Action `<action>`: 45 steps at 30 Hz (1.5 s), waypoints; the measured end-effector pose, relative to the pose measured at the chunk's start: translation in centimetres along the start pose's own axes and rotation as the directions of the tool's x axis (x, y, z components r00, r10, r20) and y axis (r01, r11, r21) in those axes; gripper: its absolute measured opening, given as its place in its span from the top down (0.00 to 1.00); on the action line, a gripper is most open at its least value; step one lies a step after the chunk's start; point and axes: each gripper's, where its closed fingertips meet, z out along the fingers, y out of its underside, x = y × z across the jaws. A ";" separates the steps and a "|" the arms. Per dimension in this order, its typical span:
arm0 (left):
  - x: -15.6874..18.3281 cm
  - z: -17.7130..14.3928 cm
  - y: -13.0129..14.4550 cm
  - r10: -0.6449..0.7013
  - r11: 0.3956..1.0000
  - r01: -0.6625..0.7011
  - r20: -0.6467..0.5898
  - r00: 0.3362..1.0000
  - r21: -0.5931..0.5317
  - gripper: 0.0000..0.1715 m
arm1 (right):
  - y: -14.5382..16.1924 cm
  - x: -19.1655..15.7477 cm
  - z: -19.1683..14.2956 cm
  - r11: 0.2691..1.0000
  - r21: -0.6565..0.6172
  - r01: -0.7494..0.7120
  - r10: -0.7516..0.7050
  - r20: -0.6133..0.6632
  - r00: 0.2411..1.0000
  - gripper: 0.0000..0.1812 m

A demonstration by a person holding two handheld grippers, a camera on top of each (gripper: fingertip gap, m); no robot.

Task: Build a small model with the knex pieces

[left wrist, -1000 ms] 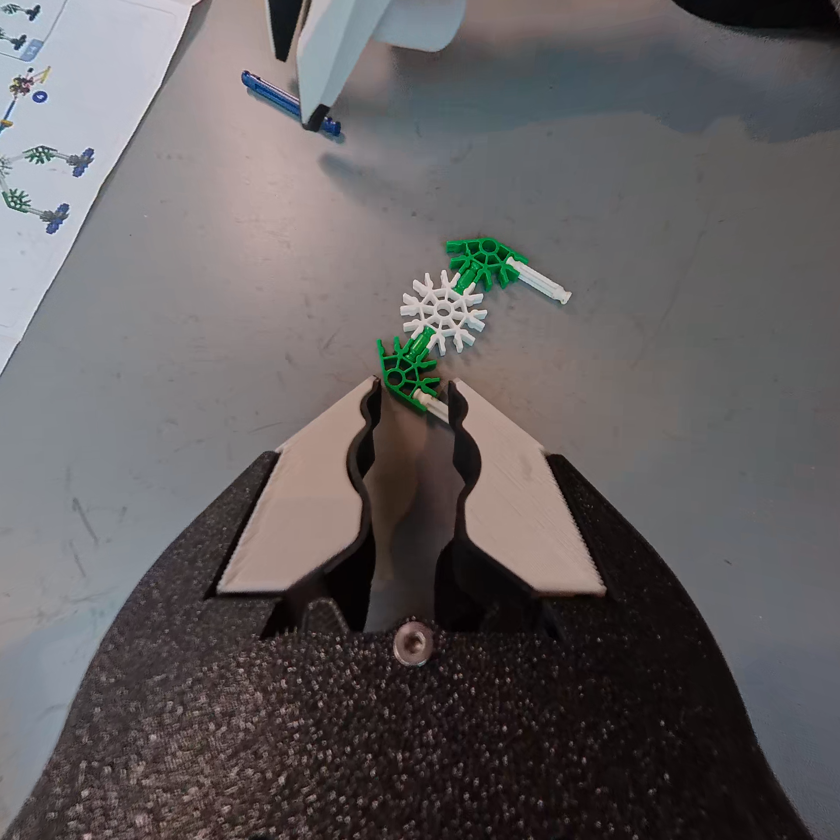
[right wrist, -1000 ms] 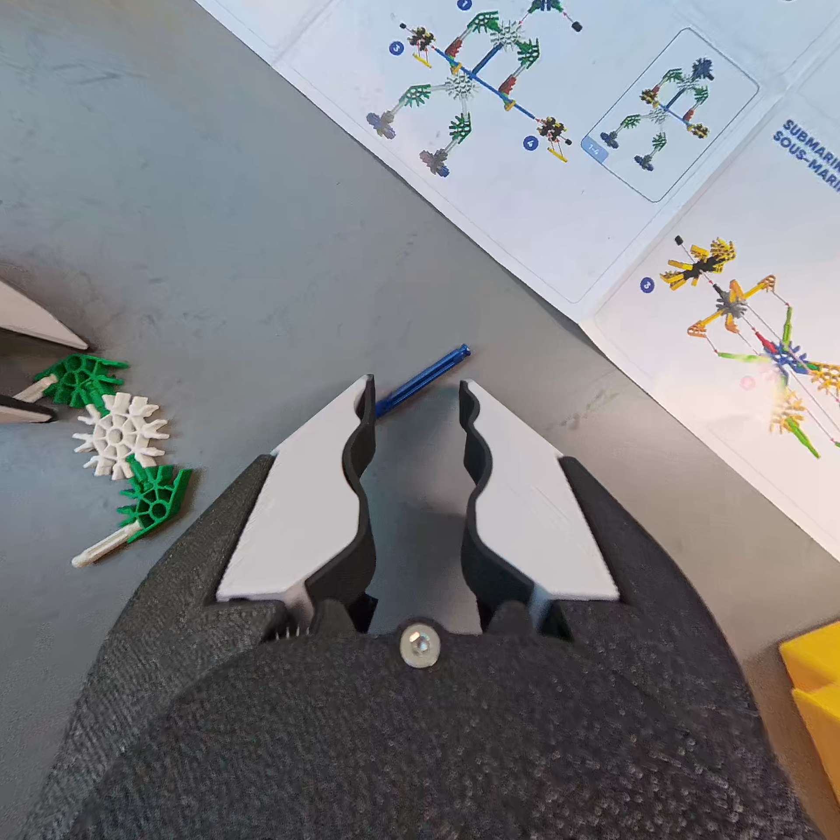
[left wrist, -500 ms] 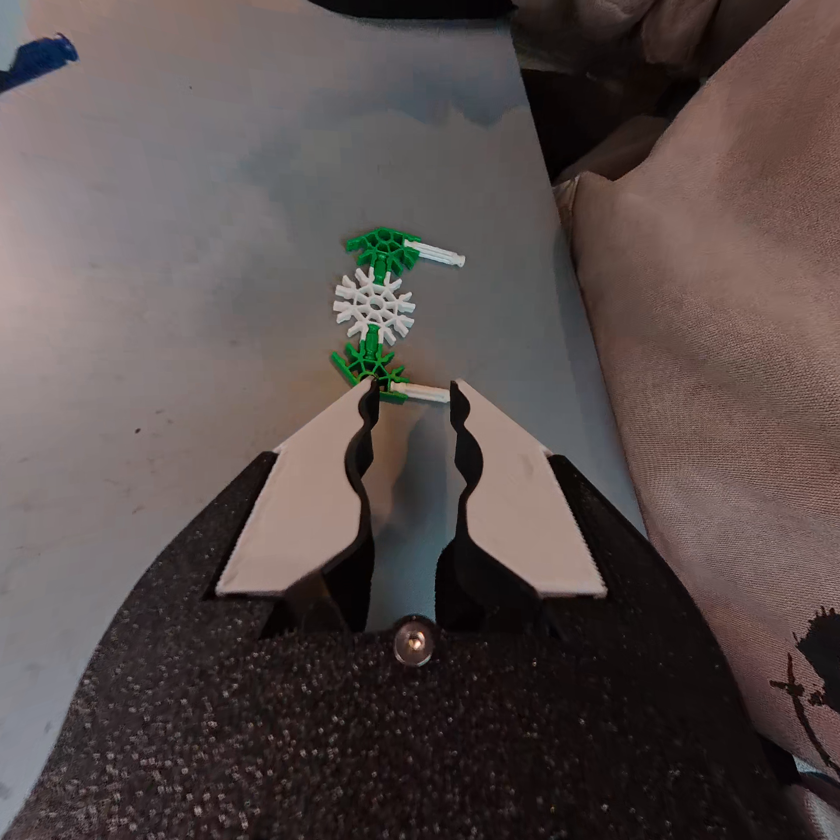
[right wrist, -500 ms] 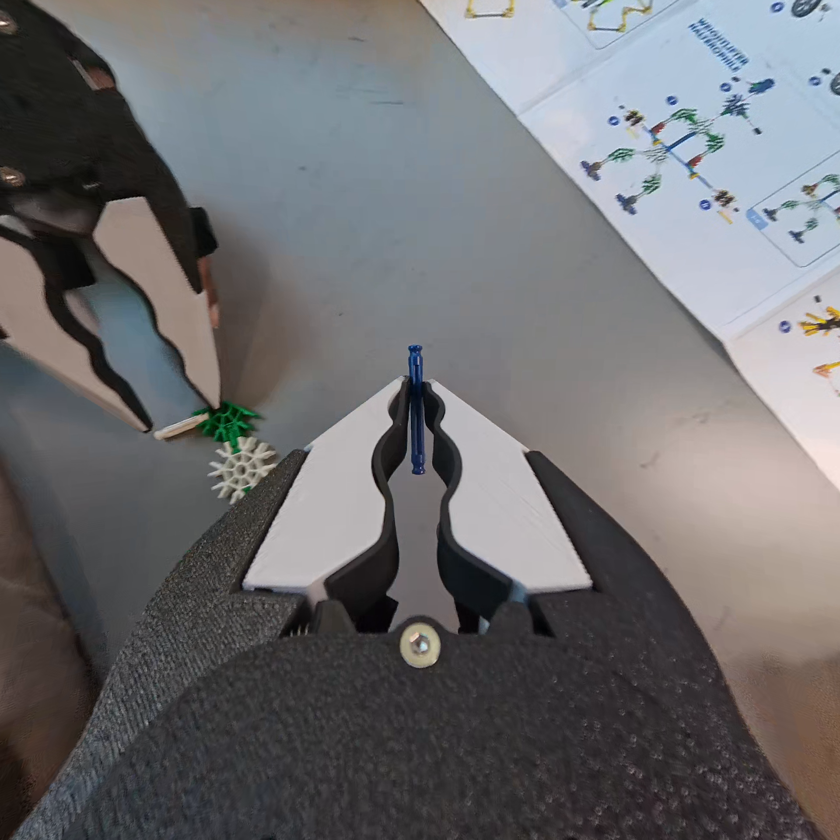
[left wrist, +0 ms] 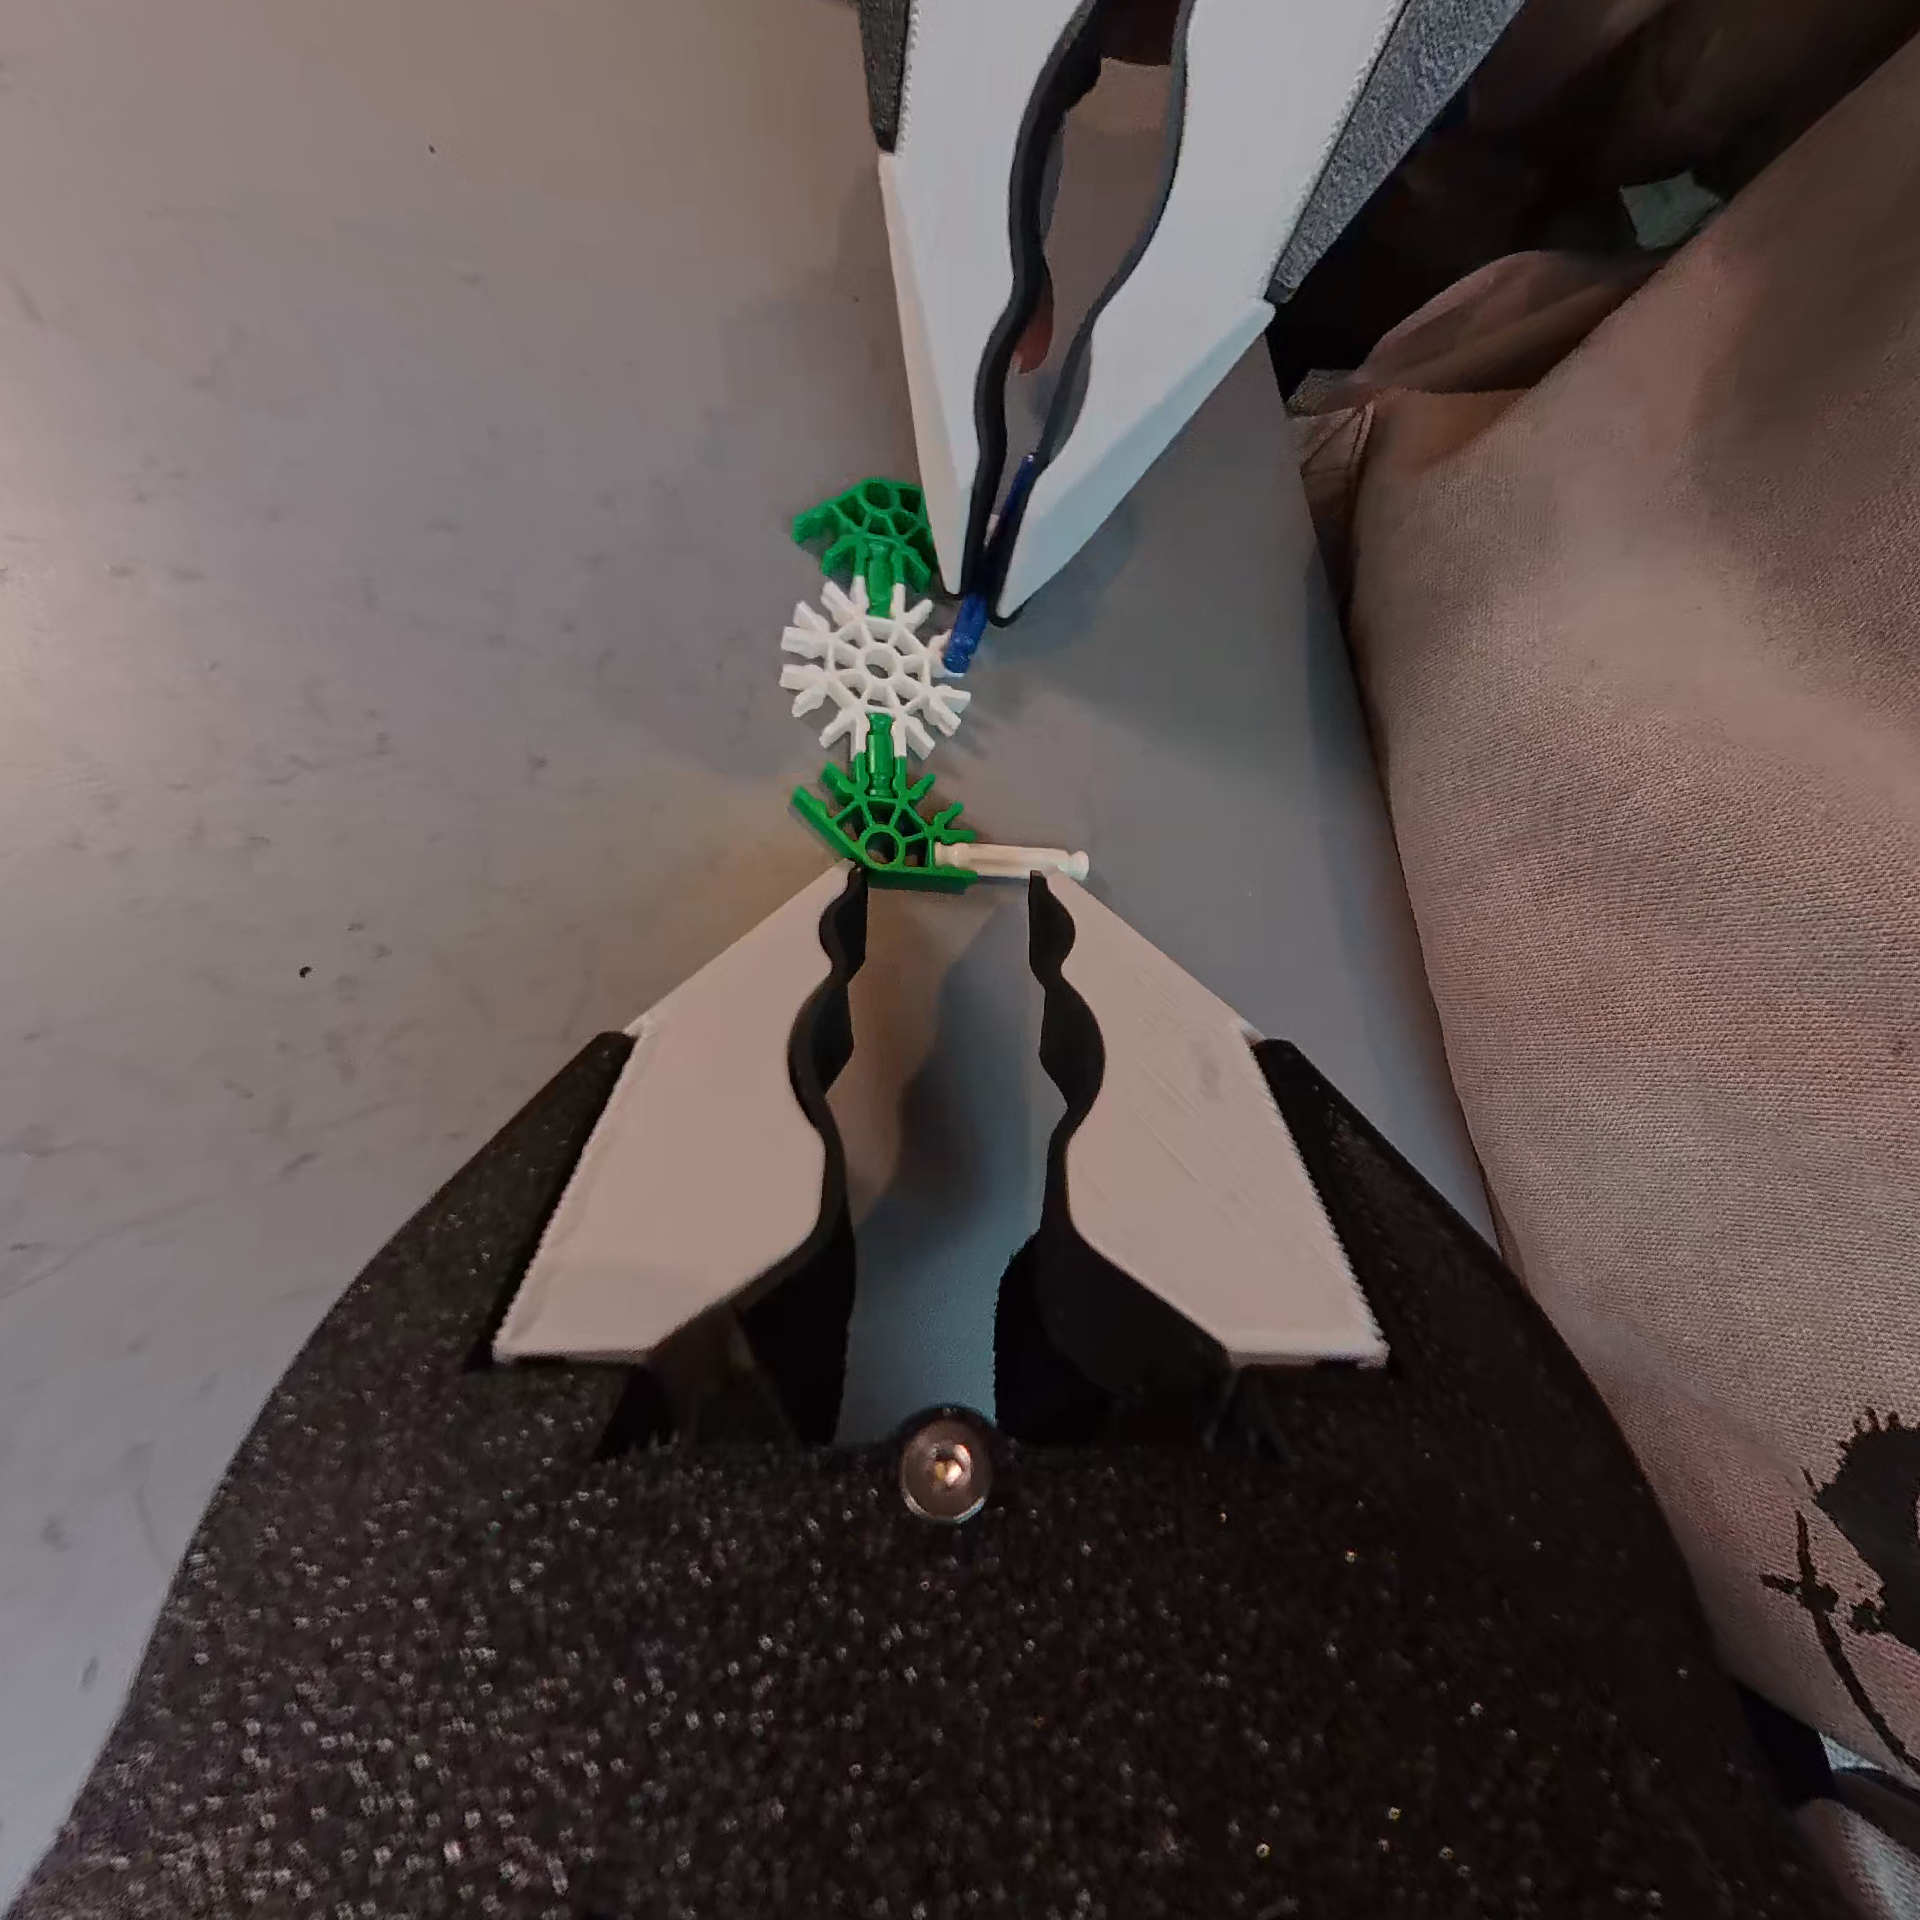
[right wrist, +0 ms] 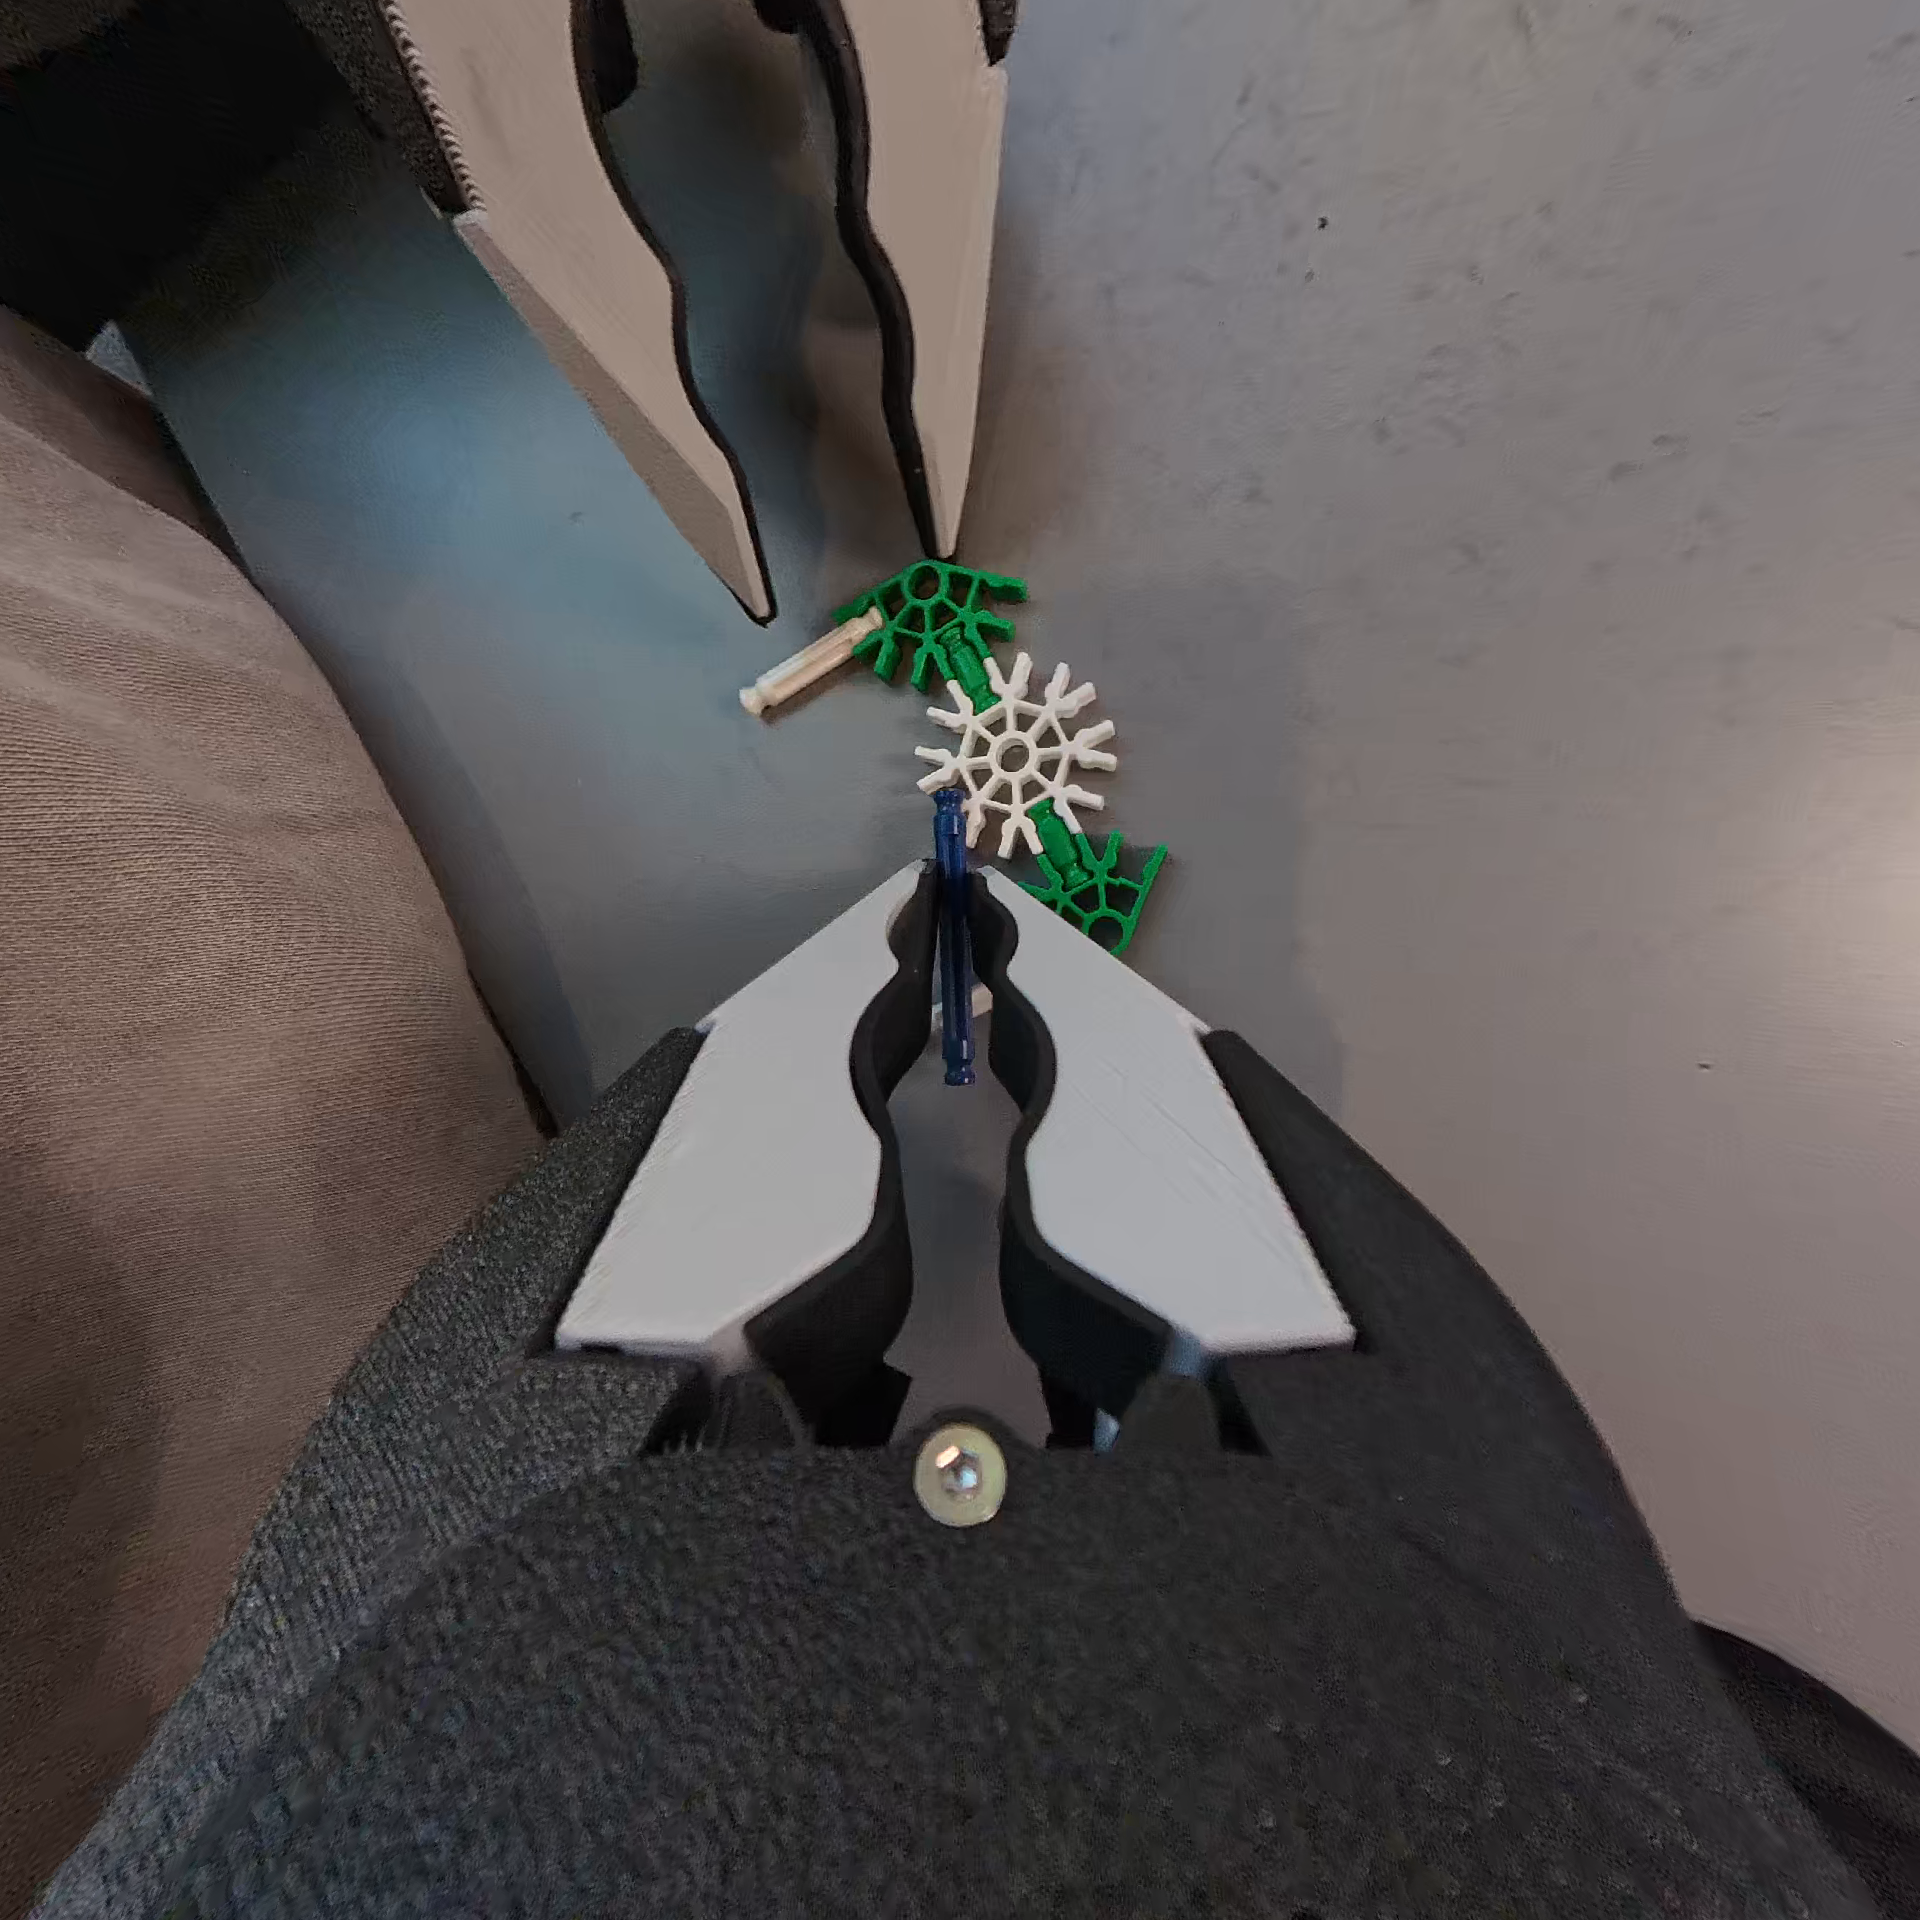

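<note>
The right gripper (right wrist: 948, 878) is seen at the lower centre of the right wrist view, its fingers drawn narrowly together on a thin blue rod (right wrist: 954, 966). The rod is clamped between the black inner pads and runs along the line of the fingers; its front end projects just past the fingertips and meets the lower left spokes of a white snowflake connector (right wrist: 1016, 758). In the left wrist view the same gripper (left wrist: 982, 608) comes down from the top centre of the frame, and the blue rod (left wrist: 964, 639) tip is shown touching the right edge of the white snowflake connector (left wrist: 876, 665).

The left gripper (left wrist: 945, 883) fills the lower centre of its own view with its fingers set apart, a clear gap between them and nothing gripped. Just beyond its fingertips lies a green connector (left wrist: 883, 826) with a short white rod (left wrist: 1023, 857) pointing right across the gap. Whether the left fingertip touches the green piece cannot be told.

The assembled chain lies flat on the grey table (left wrist: 364, 520) at mid-frame: green connector, snowflake, then a second green connector (left wrist: 868, 535) beside the right gripper's tip. Tan fabric (left wrist: 1662, 935) occupies the right side of the left wrist view.
</note>
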 end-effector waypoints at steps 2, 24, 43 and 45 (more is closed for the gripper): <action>0.1 0.1 0.0 -0.001 1.000 0.001 -0.005 1.000 0.003 0.83 | -0.4 1.3 -0.1 1.000 -0.001 0.024 -0.024 -0.050 0.998 0.98; -2.0 0.4 -2.1 0.026 0.997 -0.039 0.180 0.983 0.072 0.81 | -2.1 5.2 0.1 0.986 -0.066 0.150 -0.158 -0.128 0.979 0.98; -5.4 -0.4 -2.9 -0.072 0.988 0.019 0.342 0.937 0.156 0.87 | -3.4 4.9 0.0 0.955 -0.112 0.274 -0.279 -0.033 0.960 1.00; -5.7 -0.3 -2.9 -0.085 0.987 0.028 0.355 0.931 0.161 0.88 | -3.3 5.0 0.4 0.953 -0.132 0.272 -0.277 -0.023 0.961 1.00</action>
